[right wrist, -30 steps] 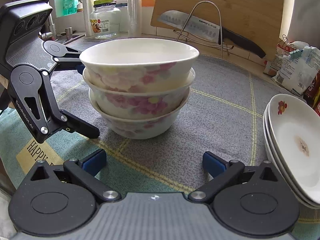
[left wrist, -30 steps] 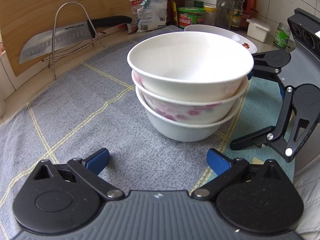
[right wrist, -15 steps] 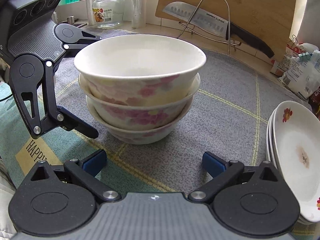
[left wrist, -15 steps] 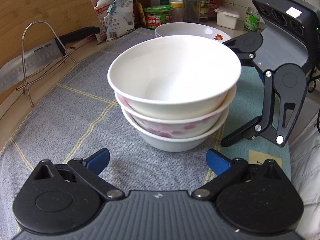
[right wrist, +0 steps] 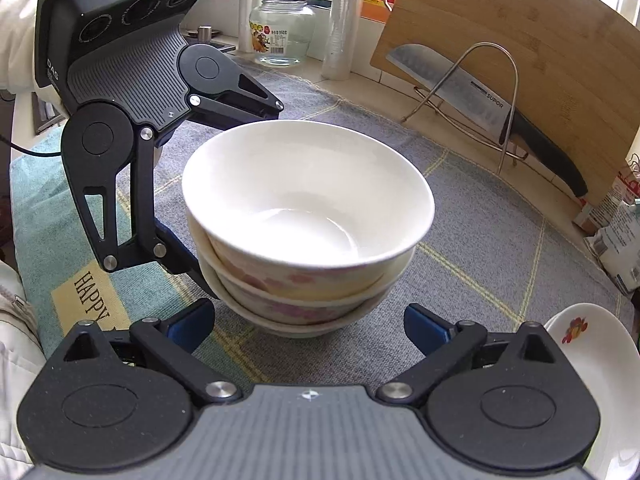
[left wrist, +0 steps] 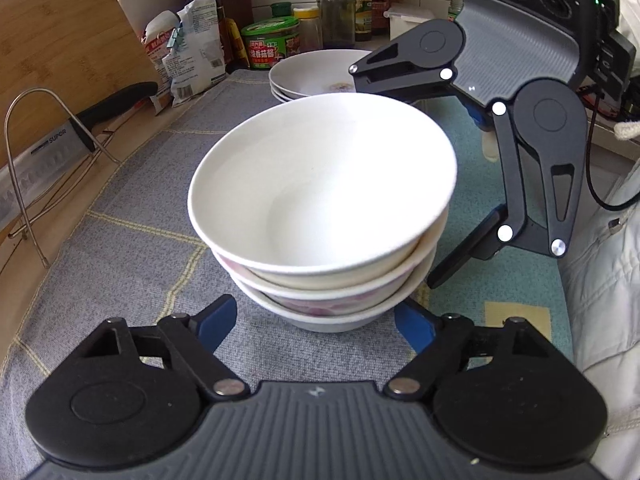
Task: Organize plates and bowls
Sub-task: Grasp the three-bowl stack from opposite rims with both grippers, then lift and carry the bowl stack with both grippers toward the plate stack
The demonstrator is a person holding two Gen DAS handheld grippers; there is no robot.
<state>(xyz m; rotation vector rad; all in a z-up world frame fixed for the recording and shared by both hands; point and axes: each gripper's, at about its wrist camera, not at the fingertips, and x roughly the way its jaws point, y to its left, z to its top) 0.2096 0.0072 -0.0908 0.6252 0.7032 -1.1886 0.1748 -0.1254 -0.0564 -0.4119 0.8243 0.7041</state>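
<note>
A: Where do the bowls sit?

B: The stack of three bowls (left wrist: 324, 216) fills the middle of both wrist views, nested upright on the grey checked cloth (left wrist: 132, 208). The top one is plain white inside; pink flowers show on the outer walls in the right wrist view.

A: And the left gripper (left wrist: 316, 318)?

B: Its jaws have just been closing, and the stack's foot lies between the blue pads. In its own view, at the lower centre, the pads sit just beside the lowest bowl; whether they press on it I cannot tell.

A: The right gripper (right wrist: 308, 322)?

B: Jaws wide apart, though they have just been closing a little. The stack stands between the fingers, and the blue pads are clear of it on both sides.

A: The plates?

B: The stack of plates (left wrist: 308, 76) sits behind the bowls, upper centre of the left view, and at the lower right edge of the right view. A knife (right wrist: 480, 100) rests on a wire rack (right wrist: 492, 92) against the wooden board (right wrist: 520, 40), upper right.
</note>
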